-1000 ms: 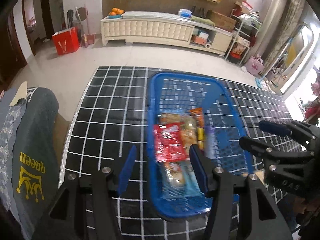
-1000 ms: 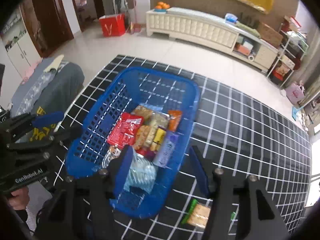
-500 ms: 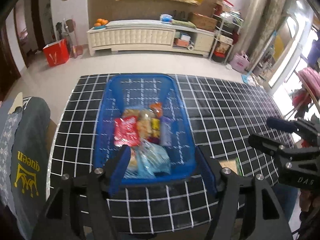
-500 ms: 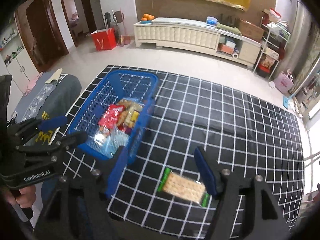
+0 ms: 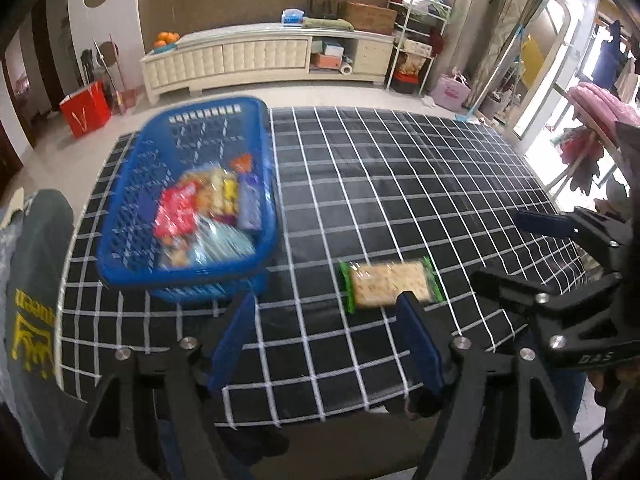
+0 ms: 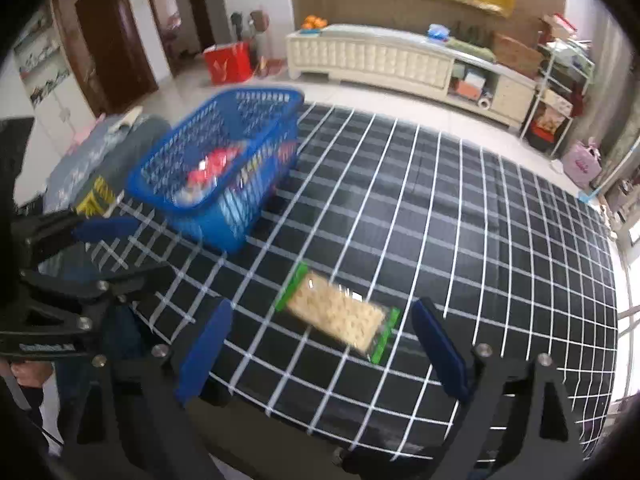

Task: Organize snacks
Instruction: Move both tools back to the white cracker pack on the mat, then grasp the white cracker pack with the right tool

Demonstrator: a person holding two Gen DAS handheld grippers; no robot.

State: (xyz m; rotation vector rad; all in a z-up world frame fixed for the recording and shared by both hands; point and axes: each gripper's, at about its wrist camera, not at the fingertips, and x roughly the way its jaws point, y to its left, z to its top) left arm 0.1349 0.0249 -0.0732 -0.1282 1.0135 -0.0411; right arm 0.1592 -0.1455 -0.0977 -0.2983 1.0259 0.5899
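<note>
A blue plastic basket (image 5: 200, 105) (image 6: 256, 94) stands on the left of the black grid-cloth table (image 5: 400, 184) (image 6: 440, 200), with several snack packs (image 5: 176, 210) inside. A cracker pack with green ends (image 5: 386, 288) (image 6: 338, 316) lies flat on the cloth near the front edge. My left gripper (image 5: 324, 312) hovers over the cloth between basket and pack, its jaws opening with nothing between them. My right gripper (image 6: 322, 310) hangs above the cracker pack, its jaws opening wide; the pack shows between them but the pads do not touch it.
A grey cloth with a yellow crown print (image 5: 36, 280) hangs off the table's left side. The table's front edge runs just under both grippers. Beyond the table are a white low cabinet (image 5: 260, 56) and a red bag (image 5: 86, 114) on the floor.
Both grippers have swung right, away from the basket, which now sits at the left of both views. The cracker pack has come under the right gripper. Both pairs of jaws stand wider.
</note>
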